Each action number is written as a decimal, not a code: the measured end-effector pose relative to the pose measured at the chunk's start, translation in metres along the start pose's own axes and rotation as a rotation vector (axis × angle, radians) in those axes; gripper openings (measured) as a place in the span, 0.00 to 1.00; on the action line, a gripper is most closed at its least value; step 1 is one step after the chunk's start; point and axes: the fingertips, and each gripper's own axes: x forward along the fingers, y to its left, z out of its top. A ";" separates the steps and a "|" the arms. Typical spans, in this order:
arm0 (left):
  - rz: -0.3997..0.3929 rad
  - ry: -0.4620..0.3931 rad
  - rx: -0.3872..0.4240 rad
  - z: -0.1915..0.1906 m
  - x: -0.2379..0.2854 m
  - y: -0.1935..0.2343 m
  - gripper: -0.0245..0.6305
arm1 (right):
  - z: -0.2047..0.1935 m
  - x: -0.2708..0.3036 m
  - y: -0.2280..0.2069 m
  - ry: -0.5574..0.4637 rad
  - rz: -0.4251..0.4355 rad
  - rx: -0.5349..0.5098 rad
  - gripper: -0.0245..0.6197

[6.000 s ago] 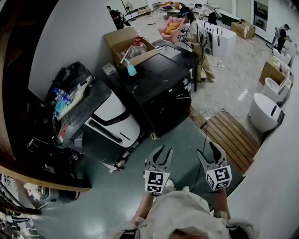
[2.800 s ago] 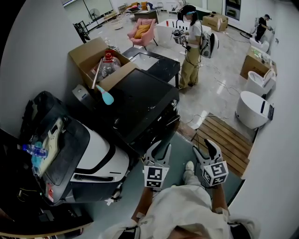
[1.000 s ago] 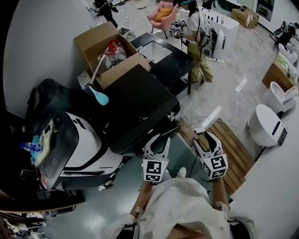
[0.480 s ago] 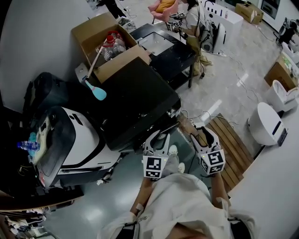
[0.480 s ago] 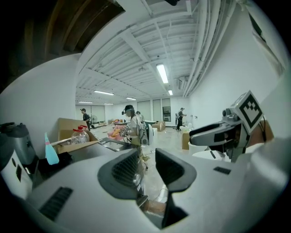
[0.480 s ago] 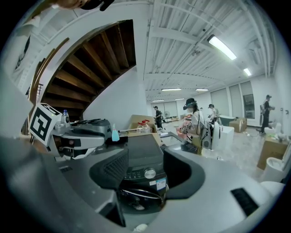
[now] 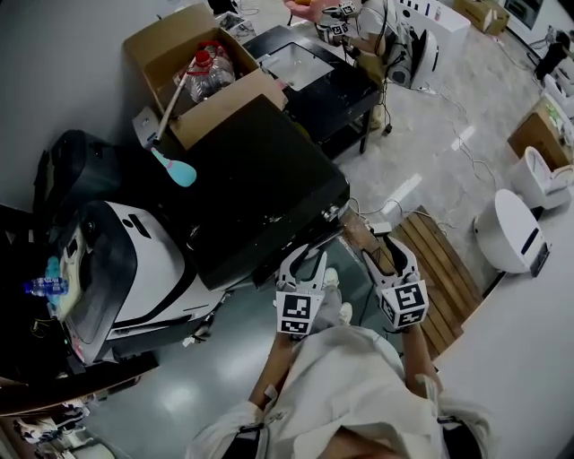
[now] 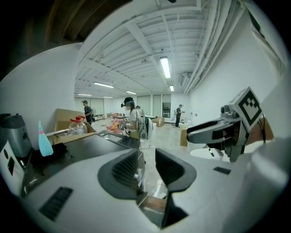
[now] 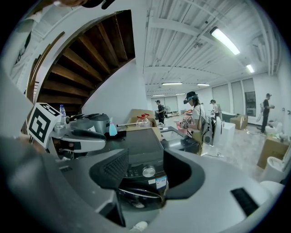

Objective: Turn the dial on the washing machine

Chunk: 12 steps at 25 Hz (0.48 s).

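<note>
The black washing machine (image 7: 260, 188) stands in front of me, with its silver dial (image 9: 148, 171) on the front panel facing the right gripper view. My right gripper (image 7: 387, 260) is open and short of the machine's front; the dial shows between its jaws but apart from them. My left gripper (image 7: 302, 269) is open and empty, beside the machine's front corner. In the left gripper view the machine's top (image 8: 91, 148) lies to the left and the right gripper (image 8: 213, 132) shows on the right. The dial is too small to make out in the head view.
A cardboard box (image 7: 193, 63) with plastic bottles sits behind the machine, and a blue-headed brush (image 7: 170, 166) lies on its top. A white and black appliance (image 7: 134, 260) stands to the left. A wooden slatted platform (image 7: 439, 269) and white toilets (image 7: 516, 233) are on the right. A person (image 7: 359, 18) stands beyond.
I have come closer to the black washing machine, which now fills more of the head view. Both grippers have moved forward to its front edge, still open.
</note>
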 end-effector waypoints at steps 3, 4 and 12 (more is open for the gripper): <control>-0.007 0.025 -0.007 -0.009 0.011 0.009 0.24 | -0.006 0.017 -0.002 0.023 0.000 0.000 0.41; -0.010 0.034 -0.010 -0.012 0.015 0.012 0.24 | -0.007 0.022 -0.003 0.031 -0.001 0.001 0.41; -0.047 0.104 -0.047 -0.039 0.042 0.032 0.24 | -0.027 0.061 -0.007 0.103 -0.005 0.005 0.41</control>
